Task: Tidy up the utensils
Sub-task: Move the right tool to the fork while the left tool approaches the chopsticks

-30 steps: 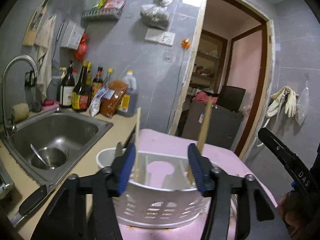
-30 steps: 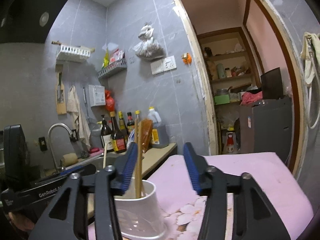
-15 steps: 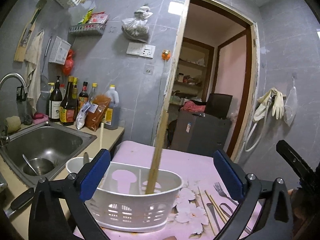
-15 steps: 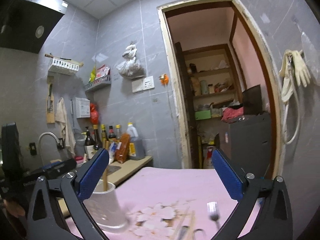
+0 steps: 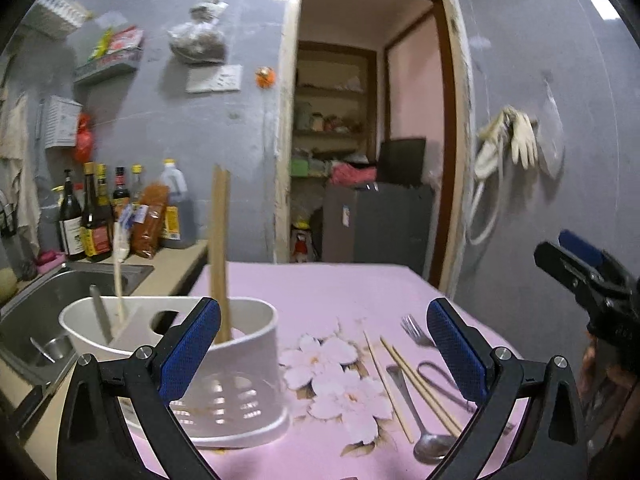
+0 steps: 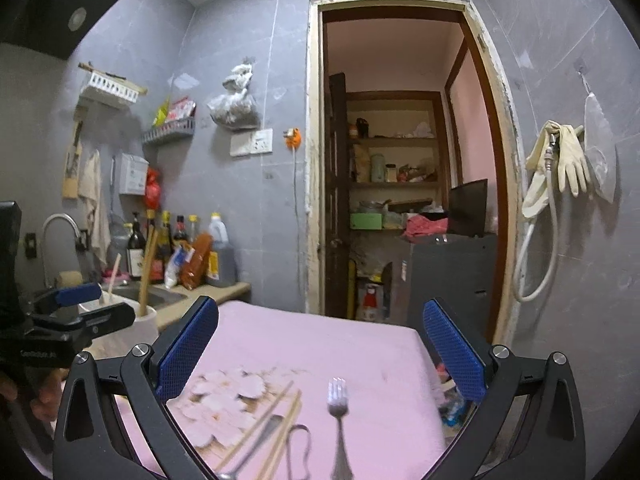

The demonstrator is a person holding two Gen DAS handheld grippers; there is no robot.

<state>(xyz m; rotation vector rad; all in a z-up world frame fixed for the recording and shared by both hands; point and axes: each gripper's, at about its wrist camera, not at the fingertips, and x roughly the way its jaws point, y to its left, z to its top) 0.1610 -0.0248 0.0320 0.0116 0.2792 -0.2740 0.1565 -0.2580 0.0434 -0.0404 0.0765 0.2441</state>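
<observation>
White plastic caddy [image 5: 236, 364], wooden chopsticks [image 5: 416, 380], shiny metal spoon [image 5: 424, 440] & fork [image 6: 338, 404], pink cloth [image 5: 320, 292].
</observation>
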